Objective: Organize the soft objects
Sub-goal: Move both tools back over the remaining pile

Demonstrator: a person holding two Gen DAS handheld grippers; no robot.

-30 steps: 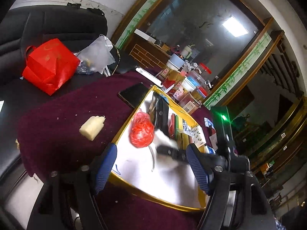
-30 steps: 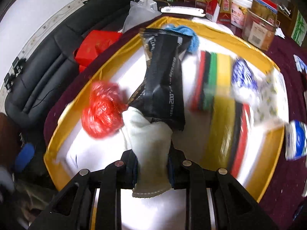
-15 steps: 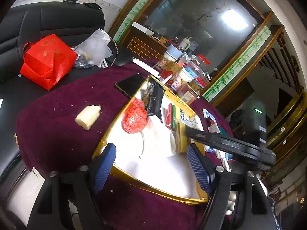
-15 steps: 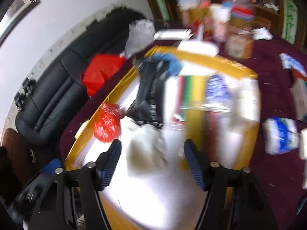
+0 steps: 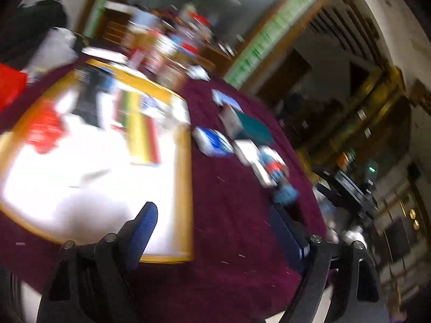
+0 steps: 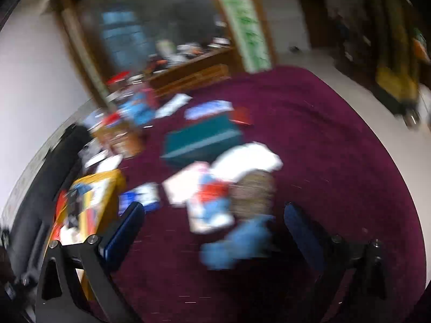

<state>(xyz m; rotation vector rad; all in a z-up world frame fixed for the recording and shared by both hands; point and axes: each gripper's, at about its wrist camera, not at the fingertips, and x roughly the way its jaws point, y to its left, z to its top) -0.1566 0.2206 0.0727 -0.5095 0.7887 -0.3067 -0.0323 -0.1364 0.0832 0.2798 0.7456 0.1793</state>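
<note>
Both views are motion-blurred. The gold-rimmed white tray (image 5: 186,177) holds a red mesh ball (image 5: 44,132), a white cloth (image 5: 78,126), a black packet (image 5: 87,99) and coloured strips. My left gripper (image 5: 215,231) is open and empty above the tray's right rim. My right gripper (image 6: 212,231) is open and empty over the maroon tablecloth (image 6: 323,145), with a blue soft object (image 6: 237,242) between its fingers and loose packets (image 6: 207,202) just beyond. The tray shows at the left in the right wrist view (image 6: 107,188).
A teal box (image 6: 202,140) and blue-white packets (image 5: 212,140) lie on the cloth to the right of the tray. Jars and boxes (image 5: 161,48) crowd the table's far side. A red bag (image 5: 9,86) lies on the black sofa at left.
My right gripper let go of the white cloth, which now lies in the tray, opened, and swung right toward the loose items. The left view also swung right.
</note>
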